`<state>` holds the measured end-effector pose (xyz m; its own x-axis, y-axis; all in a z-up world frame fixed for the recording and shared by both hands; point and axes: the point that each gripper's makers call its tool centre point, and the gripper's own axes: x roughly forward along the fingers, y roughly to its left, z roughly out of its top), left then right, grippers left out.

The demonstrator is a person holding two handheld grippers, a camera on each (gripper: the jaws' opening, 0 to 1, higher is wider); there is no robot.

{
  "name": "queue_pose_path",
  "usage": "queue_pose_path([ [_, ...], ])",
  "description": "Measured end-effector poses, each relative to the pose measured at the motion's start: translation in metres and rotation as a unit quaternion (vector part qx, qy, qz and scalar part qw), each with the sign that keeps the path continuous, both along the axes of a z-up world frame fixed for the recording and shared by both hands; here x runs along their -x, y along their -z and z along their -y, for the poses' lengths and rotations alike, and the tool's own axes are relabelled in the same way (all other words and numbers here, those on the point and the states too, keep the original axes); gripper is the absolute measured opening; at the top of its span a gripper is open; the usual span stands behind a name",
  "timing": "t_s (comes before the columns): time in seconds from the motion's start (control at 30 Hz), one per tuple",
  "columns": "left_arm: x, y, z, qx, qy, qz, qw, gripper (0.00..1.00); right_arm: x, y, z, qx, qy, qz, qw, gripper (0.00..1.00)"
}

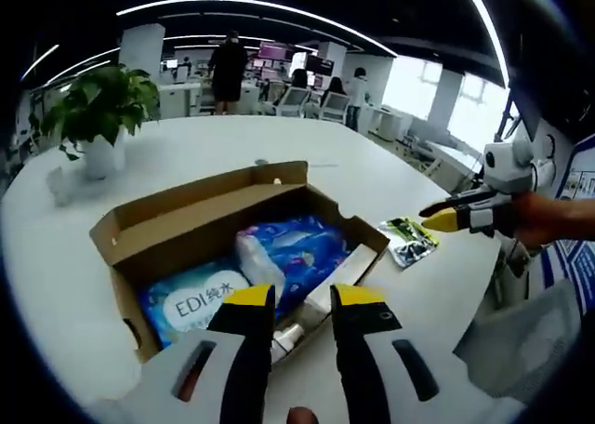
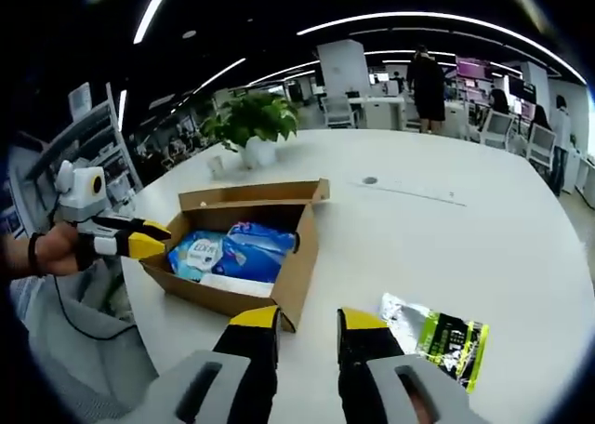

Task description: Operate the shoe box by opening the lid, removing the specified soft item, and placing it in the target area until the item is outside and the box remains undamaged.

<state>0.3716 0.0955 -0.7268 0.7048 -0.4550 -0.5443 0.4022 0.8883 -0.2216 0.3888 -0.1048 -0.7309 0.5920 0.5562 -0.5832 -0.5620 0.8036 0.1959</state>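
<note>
White table (image 1: 390,178), open shoe box (image 1: 200,221) of soft packets just beyond both grippers' parted, empty jaws.

Both hand-held grippers, left (image 1: 303,298) and right (image 2: 308,318), apparently hover parted, empty.

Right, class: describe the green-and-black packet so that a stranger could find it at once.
Start at the big white table and find the open cardboard shoe box. The packet lies flat outside it, on the bare tabletop. Unlike the blue packs inside the box, it is silver-edged, green and black.
</note>
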Motion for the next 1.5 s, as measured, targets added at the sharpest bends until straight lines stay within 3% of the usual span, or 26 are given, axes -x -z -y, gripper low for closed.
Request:
queue_pose_path([
  [0.2,-0.003,-0.004,-0.036,0.026,-0.059,0.001,0.9979,0.25,-0.006,0.0,-0.024,0.0,-0.026,0.001,0.9997,0.23],
  [0.47,0.0,-0.004,-0.072,0.035,-0.104,0.003,0.9939,0.27,-0.008,-0.004,-0.052,0.003,-0.061,0.007,0.9981,0.25],
  [0.67,0.004,-0.001,-0.079,0.031,-0.113,0.0,0.9932,0.29,-0.012,-0.001,-0.069,0.007,-0.079,0.004,0.9969,0.26],
  [0.9,0.009,0.005,-0.072,0.033,-0.114,-0.007,0.9929,0.29,-0.016,0.006,-0.093,0.034,-0.121,0.007,0.992,0.29],
  [1.17,0.013,0.01,-0.07,0.021,-0.111,-0.008,0.9936,0.31,-0.028,0.014,-0.116,0.091,-0.194,0.02,0.9765,0.38],
  [1.3,0.014,0.013,-0.071,0.018,-0.112,-0.008,0.9936,0.32,-0.034,0.016,-0.126,0.1,-0.213,0.02,0.9718,0.43],
  [1.5,0.012,0.016,-0.077,0.014,-0.116,-0.004,0.9931,0.32,-0.042,0.029,-0.134,0.141,-0.265,0.018,0.9536,0.51],
])
